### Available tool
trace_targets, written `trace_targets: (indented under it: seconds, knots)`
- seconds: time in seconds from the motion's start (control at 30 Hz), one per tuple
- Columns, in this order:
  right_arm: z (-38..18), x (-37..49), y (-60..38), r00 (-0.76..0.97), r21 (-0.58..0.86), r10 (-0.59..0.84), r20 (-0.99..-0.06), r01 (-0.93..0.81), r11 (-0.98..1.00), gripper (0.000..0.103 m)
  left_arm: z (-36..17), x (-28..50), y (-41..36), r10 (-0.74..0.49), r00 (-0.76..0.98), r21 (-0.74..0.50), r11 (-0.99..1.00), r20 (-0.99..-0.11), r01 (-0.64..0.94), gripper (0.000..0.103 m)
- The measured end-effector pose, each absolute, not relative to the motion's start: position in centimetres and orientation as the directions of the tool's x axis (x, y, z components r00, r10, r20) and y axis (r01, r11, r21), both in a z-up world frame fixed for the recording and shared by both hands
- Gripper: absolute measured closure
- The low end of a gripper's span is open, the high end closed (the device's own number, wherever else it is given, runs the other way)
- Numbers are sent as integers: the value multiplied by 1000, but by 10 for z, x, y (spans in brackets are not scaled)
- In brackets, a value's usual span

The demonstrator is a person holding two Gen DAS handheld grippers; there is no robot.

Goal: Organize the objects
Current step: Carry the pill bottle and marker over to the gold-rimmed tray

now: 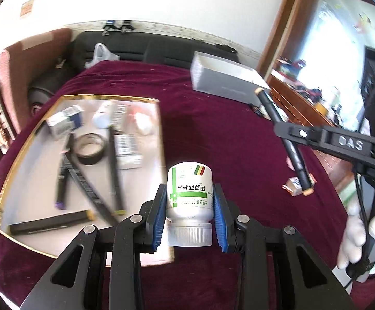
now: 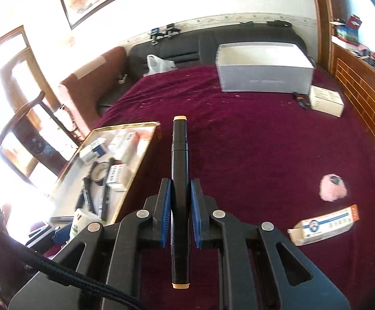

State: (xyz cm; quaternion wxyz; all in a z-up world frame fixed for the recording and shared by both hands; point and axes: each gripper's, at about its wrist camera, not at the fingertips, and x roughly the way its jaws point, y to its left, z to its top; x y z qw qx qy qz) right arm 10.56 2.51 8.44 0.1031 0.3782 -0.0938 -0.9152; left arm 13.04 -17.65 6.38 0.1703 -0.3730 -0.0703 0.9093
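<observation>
My left gripper point(image 1: 189, 204) is shut on a white medicine bottle point(image 1: 189, 191) with a green label, held cap toward me above the right edge of a gold-rimmed tray point(image 1: 27, 139). My right gripper point(image 2: 180, 204) is shut on a black marker point(image 2: 179, 170) with tan ends, pointing forward over the maroon cloth. That marker point(image 1: 283, 139) and the right gripper's arm also show in the left wrist view, to the right of the bottle. The tray point(image 2: 125, 126) holds markers, a tape roll point(image 1: 90, 148), boxes and bottles.
A grey open box point(image 2: 262, 77) stands at the table's far side, with a white carton point(image 2: 325, 100) to its right. A small medicine box point(image 2: 322, 224) and a pink fluffy object point(image 2: 333, 187) lie on the cloth at right. A sofa and chair stand behind.
</observation>
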Motion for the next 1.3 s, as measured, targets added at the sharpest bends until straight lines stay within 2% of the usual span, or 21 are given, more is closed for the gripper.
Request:
trace_targets:
  seconds: [0.3, 0.63, 0.87, 1.3]
  knots:
    - [86, 103, -18, -672, 255, -309, -673, 182, -950, 90, 64, 120, -248, 274, -713, -248, -958, -645, -144, 74]
    - [72, 88, -60, -610, 296, -387, -692, 248, -922, 90, 53, 96, -308, 133, -736, -163, -986, -664, -32, 74]
    - [51, 75, -93, -539, 334, -439, -718, 286, -898, 90, 30, 76, -325, 74, -708, -111, -994, -703, 6, 74]
    - [2, 45, -143, -376, 391, -491, -786, 314, -865, 90, 1, 44, -326, 40, -628, -40, -999, -777, -14, 74]
